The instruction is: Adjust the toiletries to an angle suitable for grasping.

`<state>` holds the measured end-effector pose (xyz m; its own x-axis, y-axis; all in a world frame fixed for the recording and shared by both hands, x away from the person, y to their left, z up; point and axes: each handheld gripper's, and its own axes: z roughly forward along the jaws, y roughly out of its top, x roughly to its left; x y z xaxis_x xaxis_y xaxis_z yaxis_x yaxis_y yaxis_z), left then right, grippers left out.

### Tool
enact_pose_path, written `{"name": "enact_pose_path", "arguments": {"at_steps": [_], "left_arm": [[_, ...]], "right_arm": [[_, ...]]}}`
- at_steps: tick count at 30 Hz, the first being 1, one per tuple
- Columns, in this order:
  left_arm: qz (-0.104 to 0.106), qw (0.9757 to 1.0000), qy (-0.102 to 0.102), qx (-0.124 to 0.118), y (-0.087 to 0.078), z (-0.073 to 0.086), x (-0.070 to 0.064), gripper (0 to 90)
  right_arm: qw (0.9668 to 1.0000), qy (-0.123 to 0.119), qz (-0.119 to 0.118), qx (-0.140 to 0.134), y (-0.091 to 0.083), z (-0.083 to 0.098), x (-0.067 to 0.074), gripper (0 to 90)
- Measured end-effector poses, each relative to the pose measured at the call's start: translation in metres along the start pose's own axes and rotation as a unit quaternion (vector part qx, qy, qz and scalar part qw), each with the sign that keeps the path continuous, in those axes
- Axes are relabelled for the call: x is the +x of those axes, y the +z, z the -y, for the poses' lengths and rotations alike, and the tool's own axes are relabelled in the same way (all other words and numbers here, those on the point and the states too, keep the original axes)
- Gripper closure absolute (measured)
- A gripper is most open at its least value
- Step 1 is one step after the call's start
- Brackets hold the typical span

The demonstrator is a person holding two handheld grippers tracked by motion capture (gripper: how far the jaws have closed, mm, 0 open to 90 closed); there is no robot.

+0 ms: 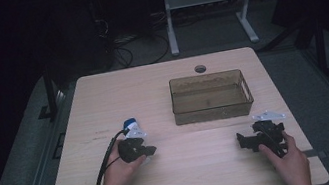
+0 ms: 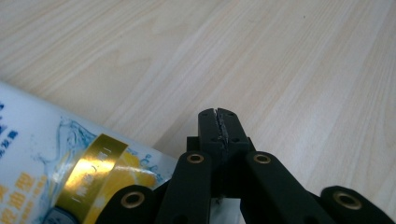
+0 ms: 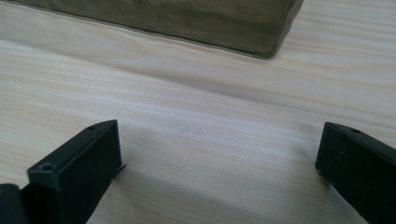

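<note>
Both hands come in over the worktop's (image 1: pixel 101 93) near edge, each holding a claw. At the near right corner the right claw (image 1: pixel 246 140) rests low on the wood with its jaws spread wide and nothing between them; in the right gripper view bare wood runs from the jaws up to the near wall of the smoky clear bin (image 3: pixel 187 18). A small clear packet (image 1: pixel 269 115) lies just behind this claw, between it and the bin's right end.

Toward the near left, the left claw (image 2: pixel 219 123) has its jaws pressed together on nothing. A white tube with a blue cap (image 1: pixel 133 128) lies just beside it, touching or nearly touching the claw's body; in the left gripper view its printed side with a gold band (image 2: pixel 91 170) sits left of the jaws.

Open wood spans the worktop's middle between the two claws, and the whole left and far strips are free. The bin (image 1: pixel 211 96) stands right of centre, well inside the far edge.
</note>
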<state>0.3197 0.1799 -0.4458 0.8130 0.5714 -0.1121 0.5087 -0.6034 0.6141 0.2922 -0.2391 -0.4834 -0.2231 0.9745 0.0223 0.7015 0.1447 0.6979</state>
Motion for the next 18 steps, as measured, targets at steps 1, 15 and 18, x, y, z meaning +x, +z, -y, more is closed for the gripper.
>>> {"name": "enact_pose_path", "arguments": {"at_steps": [1,15,18], "left_arm": [[-0.002,1.0,0.002,0.003,-0.001,0.002,0.0,90.0],[-0.016,0.9996,-0.023,0.006,-0.02,0.031,0.003,90.0],[-0.013,0.9996,-0.026,0.004,-0.022,0.034,0.002,90.0]], "right_arm": [[1.0,0.0,0.0,0.0,0.0,0.0,0.0,0.0],[1.0,0.0,0.0,0.0,0.0,0.0,0.0,0.0],[1.0,0.0,0.0,0.0,0.0,0.0,0.0,0.0]]}}
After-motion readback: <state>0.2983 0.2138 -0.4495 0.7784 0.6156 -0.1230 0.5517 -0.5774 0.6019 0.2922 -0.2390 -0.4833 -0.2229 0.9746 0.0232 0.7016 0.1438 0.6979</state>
